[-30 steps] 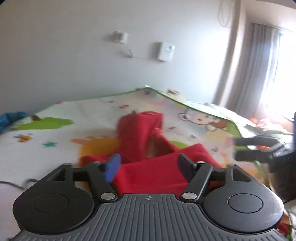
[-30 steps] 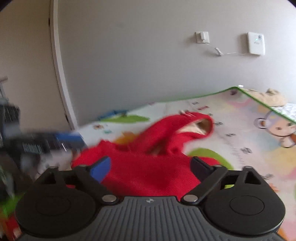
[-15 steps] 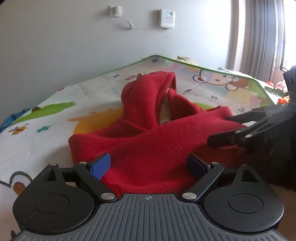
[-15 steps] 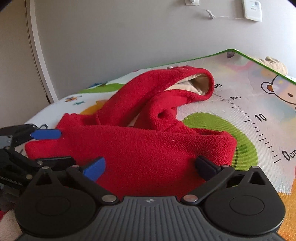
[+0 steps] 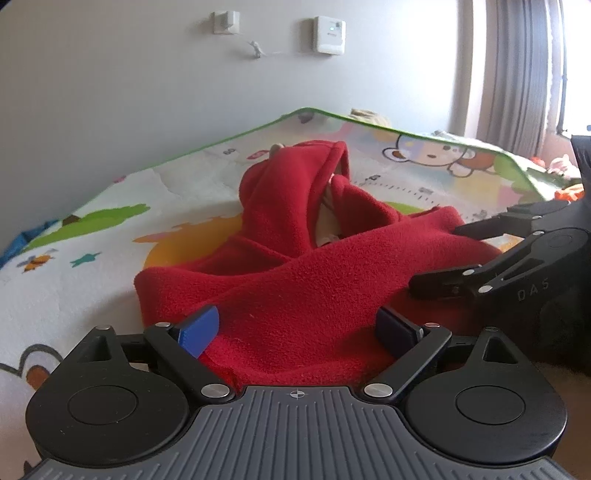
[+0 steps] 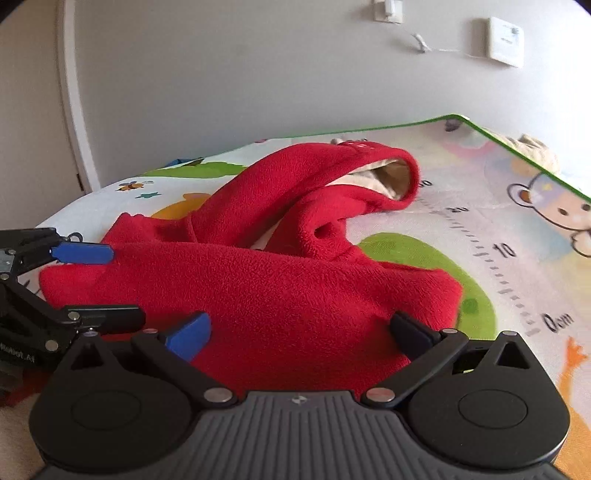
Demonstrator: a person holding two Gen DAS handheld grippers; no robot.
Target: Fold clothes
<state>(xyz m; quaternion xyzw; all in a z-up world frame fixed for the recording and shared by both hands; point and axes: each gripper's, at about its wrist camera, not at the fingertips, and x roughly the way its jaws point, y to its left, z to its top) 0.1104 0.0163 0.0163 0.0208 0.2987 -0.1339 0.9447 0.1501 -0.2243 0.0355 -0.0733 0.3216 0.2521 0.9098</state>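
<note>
A: Fingers?
B: Left gripper spread wide, blue pad and black pad apart, nothing pinched, low over the near edge of the red fleece hoodie. Right gripper same: spread, empty, at the fleece's near edge.
A: Where's the garment?
B: On the cartoon play mat, folded band across the front, hood bunched behind, cream lining showing.
A: Background?
B: Grey wall, white wall unit, curtain at right.
</note>
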